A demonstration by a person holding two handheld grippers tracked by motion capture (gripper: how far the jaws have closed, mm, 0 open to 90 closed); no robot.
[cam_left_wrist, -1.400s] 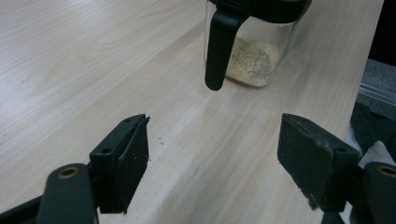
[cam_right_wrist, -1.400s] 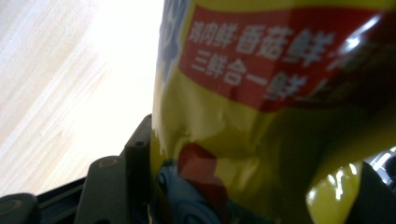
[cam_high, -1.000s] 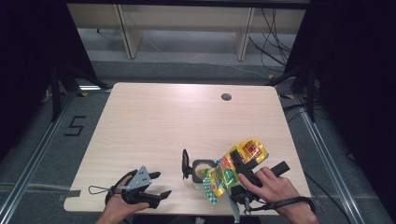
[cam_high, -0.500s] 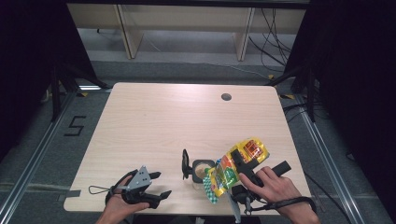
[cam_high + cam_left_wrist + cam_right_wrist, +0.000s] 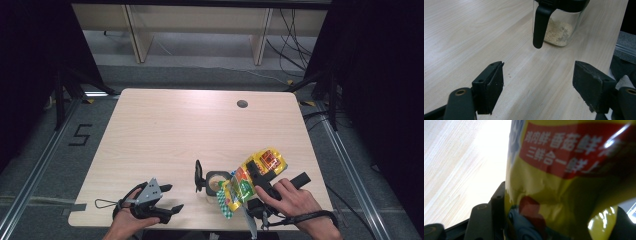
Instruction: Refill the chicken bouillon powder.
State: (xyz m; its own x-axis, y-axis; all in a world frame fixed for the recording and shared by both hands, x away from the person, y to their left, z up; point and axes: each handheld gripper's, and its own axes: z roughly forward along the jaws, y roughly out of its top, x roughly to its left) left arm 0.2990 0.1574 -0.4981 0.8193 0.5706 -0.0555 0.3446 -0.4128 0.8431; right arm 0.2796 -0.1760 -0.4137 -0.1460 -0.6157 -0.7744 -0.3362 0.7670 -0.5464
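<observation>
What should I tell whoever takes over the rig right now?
Right tongs: shut on the yellow seasoning bag, tilted with its low end over the open jar.
Left tongs: open, empty, resting near the table front edge, aimed at the jar.
Jar: near the front edge, lid flipped up, some pale granules inside.
Done: bag gripped and brought to the jar.
Left: probably finish the pour, set the bag down, close the lid. Whether anything is flowing cannot be told.
</observation>
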